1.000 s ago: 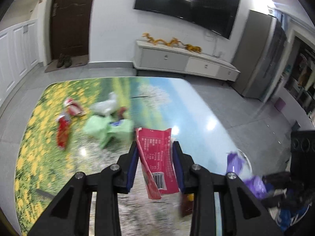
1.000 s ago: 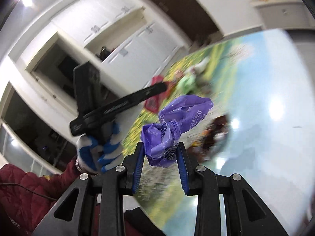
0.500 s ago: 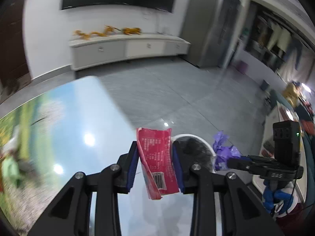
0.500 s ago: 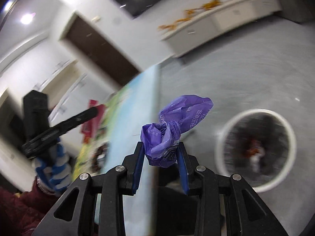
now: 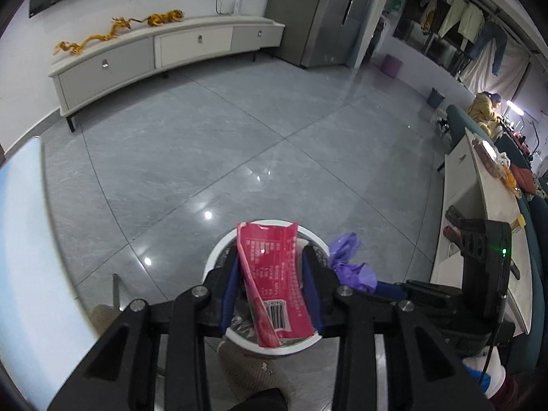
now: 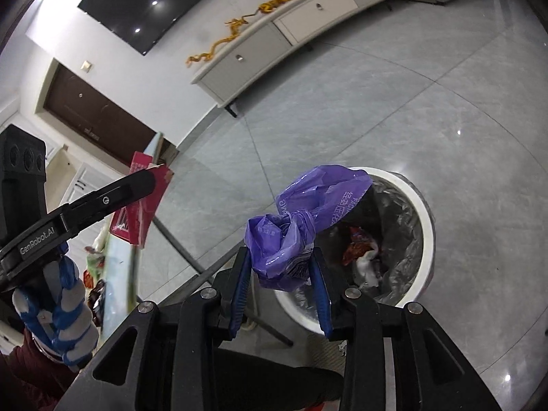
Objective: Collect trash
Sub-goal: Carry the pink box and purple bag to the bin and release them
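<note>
Trash in two pieces hangs over a white bin (image 5: pixel 219 257) on the grey tiled floor (image 5: pixel 239 137). In the left wrist view, low centre of the frame, the left gripper (image 5: pixel 270 287) has its jaws closed narrow on a red wrapper (image 5: pixel 274 281), which stands upright between the blue pads (image 5: pixel 228 291) with its barcode end lowest, directly in front of the bin's rim. To its right in the same view, a knotted purple bag (image 5: pixel 349 267) sits at the tip of the right gripper (image 5: pixel 380 287), beside the bin's right edge.

In the right wrist view, the right gripper (image 6: pixel 281 274) holds that purple bag (image 6: pixel 301 226) pinched at its bunched lower end, jaws narrow, the loose end flaring toward the upper right over the bin's (image 6: pixel 424 212) near rim. The bin, at right centre, is lined with a grey bag (image 6: pixel 404 239) and holds red and white scraps (image 6: pixel 359 250). At left, a hand (image 6: pixel 58 308) in a blue and white glove grips the left gripper, the red wrapper (image 6: pixel 144 202) showing at its tip. The edge of the printed surface (image 6: pixel 123 274) runs along the lower left, with more scraps on it.
</note>
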{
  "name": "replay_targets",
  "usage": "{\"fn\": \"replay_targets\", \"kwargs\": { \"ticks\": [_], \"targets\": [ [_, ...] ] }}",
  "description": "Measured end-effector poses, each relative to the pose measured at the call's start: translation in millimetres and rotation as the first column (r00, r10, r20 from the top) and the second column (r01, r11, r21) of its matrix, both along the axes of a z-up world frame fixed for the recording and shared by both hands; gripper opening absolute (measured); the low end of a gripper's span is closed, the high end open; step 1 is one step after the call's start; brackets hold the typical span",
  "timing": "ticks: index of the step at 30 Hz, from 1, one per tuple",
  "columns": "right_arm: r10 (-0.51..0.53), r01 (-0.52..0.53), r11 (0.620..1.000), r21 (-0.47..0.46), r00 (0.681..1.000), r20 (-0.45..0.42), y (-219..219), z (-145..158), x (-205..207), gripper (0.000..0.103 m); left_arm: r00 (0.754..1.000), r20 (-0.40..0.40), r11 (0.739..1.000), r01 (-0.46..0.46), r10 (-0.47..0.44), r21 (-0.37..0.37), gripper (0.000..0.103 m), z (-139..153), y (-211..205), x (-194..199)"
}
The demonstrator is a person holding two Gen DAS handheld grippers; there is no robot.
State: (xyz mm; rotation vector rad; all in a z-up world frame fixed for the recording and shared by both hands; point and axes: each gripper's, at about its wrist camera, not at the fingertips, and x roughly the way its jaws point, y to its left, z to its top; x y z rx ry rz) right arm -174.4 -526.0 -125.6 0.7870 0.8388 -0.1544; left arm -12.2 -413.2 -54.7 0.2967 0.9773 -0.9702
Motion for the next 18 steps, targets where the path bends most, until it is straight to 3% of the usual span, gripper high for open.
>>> {"fn": "replay_targets", "kwargs": {
  "ticks": [4,8,18],
  "targets": [
    [-0.024,0.024,1.000,-0.001,0.999,-0.040,-9,-14,7,0.037,0.999,-0.037,1.000,0.003,-0.002,0.023,0.039,-19,-26,3],
    [-0.052,0.051,0.999,-0.014,0.995,-0.080,-17,-27,11,0.048,0.997,-0.075,0.999,-0.007,0.010,0.036,0.043,-30,-37,8],
    [-0.094,0.090,0.994,-0.057,0.993,-0.070,-18,-13,1,0.049,0.998,-0.060,1.000,-0.012,0.013,0.016,0.048,-18,-20,2]
  ]
}}
